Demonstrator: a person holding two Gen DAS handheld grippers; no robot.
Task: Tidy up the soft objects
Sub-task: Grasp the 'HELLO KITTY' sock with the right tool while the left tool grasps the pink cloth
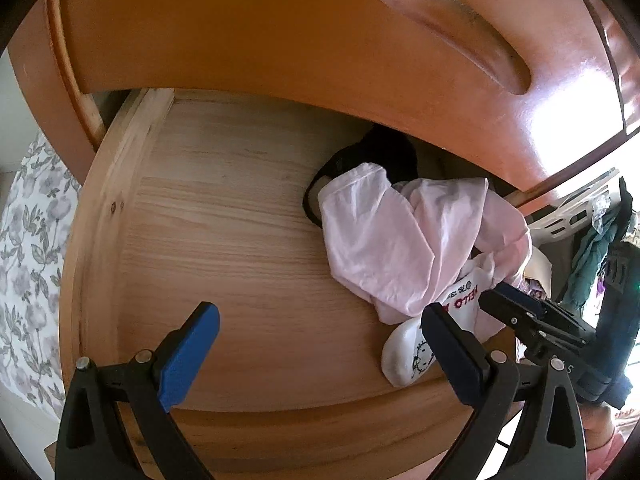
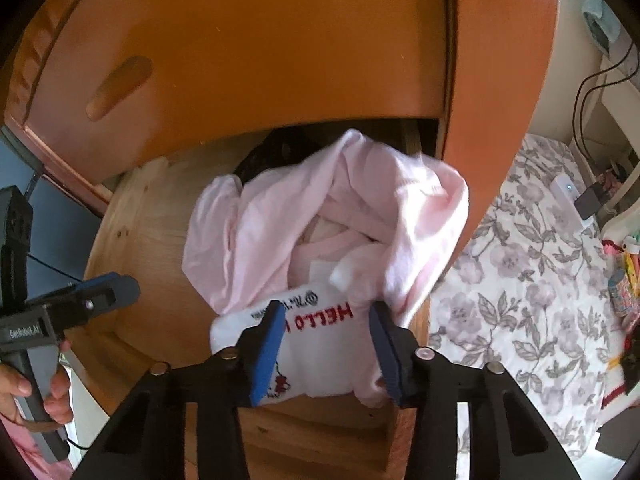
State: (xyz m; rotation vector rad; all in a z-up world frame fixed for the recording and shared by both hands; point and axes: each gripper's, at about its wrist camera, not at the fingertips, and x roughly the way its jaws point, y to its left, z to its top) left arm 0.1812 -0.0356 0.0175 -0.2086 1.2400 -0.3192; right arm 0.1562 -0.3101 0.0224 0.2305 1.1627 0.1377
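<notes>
An open wooden drawer [image 1: 224,240] holds a crumpled pink garment [image 1: 392,236] at its right side, over a black item [image 1: 380,152]. A white sock [image 1: 412,354] with red "HELLO" lettering lies at the drawer's front right. My left gripper [image 1: 320,332] is open and empty over the bare drawer floor. In the right wrist view my right gripper [image 2: 326,320] has its jaws partly open around the white sock [image 2: 316,328] and the pink garment [image 2: 320,216]; the fingers [image 2: 266,344] flank the sock without clearly pinching it. The right gripper also shows in the left wrist view [image 1: 520,312].
The orange drawer front above [image 1: 280,32] with a recessed handle [image 1: 452,28] overhangs the open drawer. A floral bedspread [image 2: 520,280] lies to the right. A white basket with clothes [image 1: 592,216] stands beyond the drawer. The left gripper is seen at the left [image 2: 96,296].
</notes>
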